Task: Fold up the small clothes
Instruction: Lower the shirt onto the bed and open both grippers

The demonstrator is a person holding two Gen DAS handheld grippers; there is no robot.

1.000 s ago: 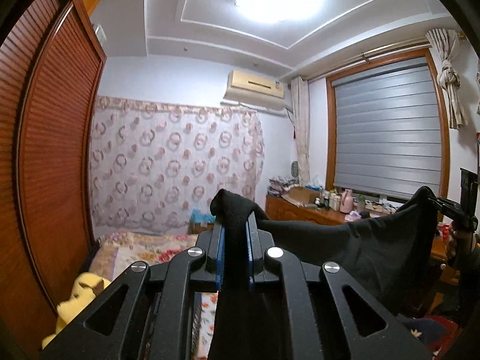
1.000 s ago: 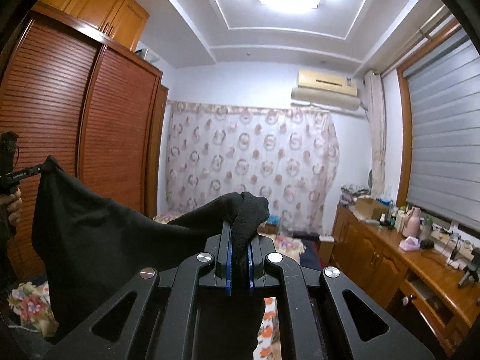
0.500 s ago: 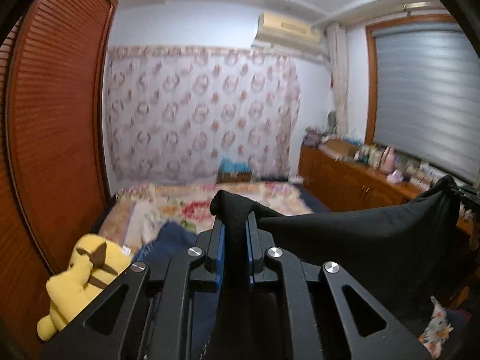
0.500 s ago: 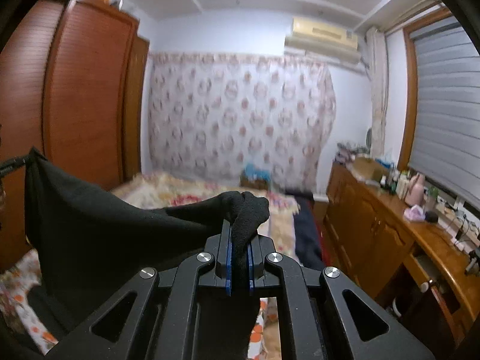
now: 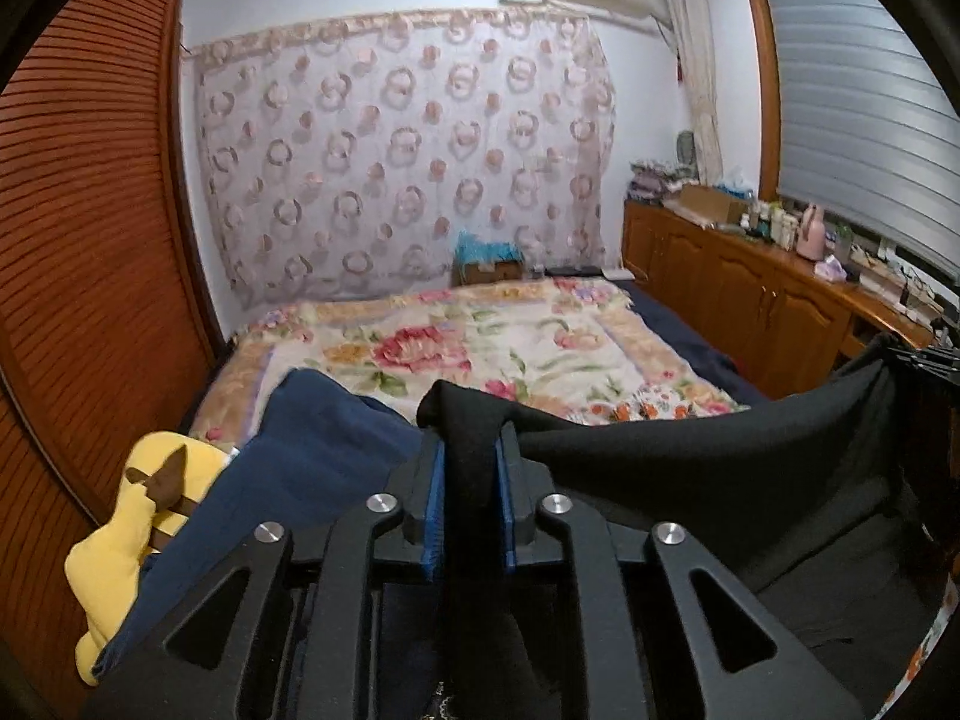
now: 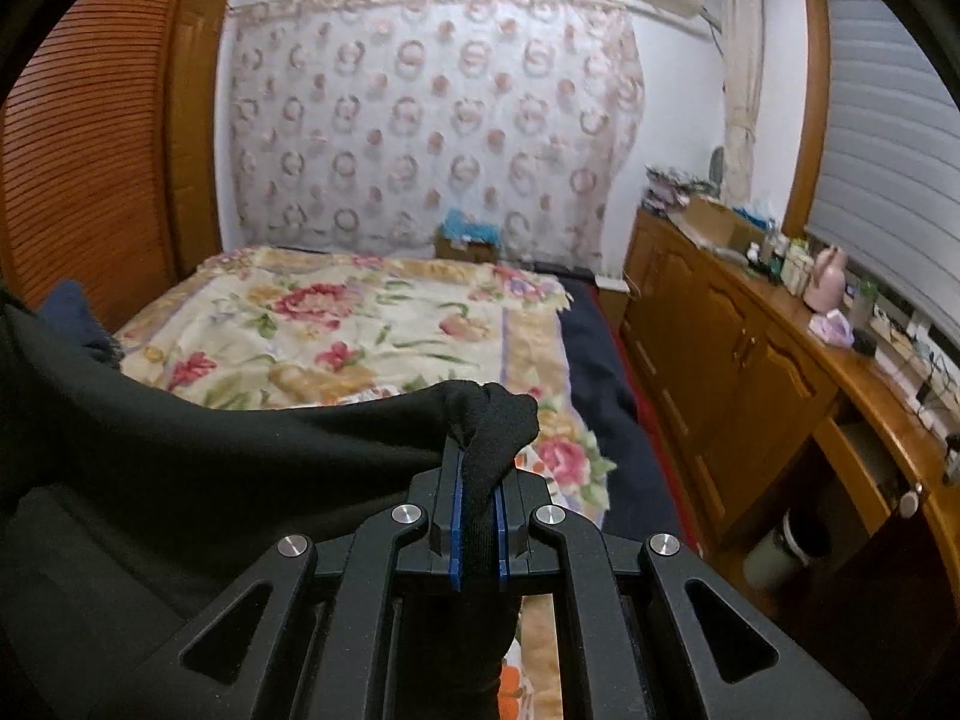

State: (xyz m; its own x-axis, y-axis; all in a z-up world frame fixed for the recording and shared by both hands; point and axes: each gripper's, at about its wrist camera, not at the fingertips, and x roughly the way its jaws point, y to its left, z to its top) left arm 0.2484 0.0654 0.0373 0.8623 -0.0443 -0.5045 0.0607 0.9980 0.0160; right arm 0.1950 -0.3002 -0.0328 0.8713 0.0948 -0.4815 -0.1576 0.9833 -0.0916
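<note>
A black garment [image 5: 690, 468] hangs stretched between my two grippers over the bed. My left gripper [image 5: 470, 450] has one bunched corner between its blue pads; its jaws are opening, and the cloth still fills the gap. My right gripper [image 6: 480, 468] is shut tight on the other corner, with the black garment [image 6: 240, 462] sagging away to its left. In the left wrist view the right gripper [image 5: 924, 354] shows at the far right edge, holding the cloth up. The garment's lower part is hidden behind the gripper bodies.
A bed with a floral blanket [image 5: 480, 354] lies ahead and below. A dark blue garment [image 5: 312, 444] and a yellow plush toy [image 5: 120, 516] lie at its left side, by the slatted wardrobe [image 5: 78, 240]. A cluttered wooden cabinet [image 6: 750, 360] runs along the right wall.
Both grippers have tipped downward and sunk, so the views swing from ceiling to bed. The garment came down with them. The left gripper's pads stand a little wider apart.
</note>
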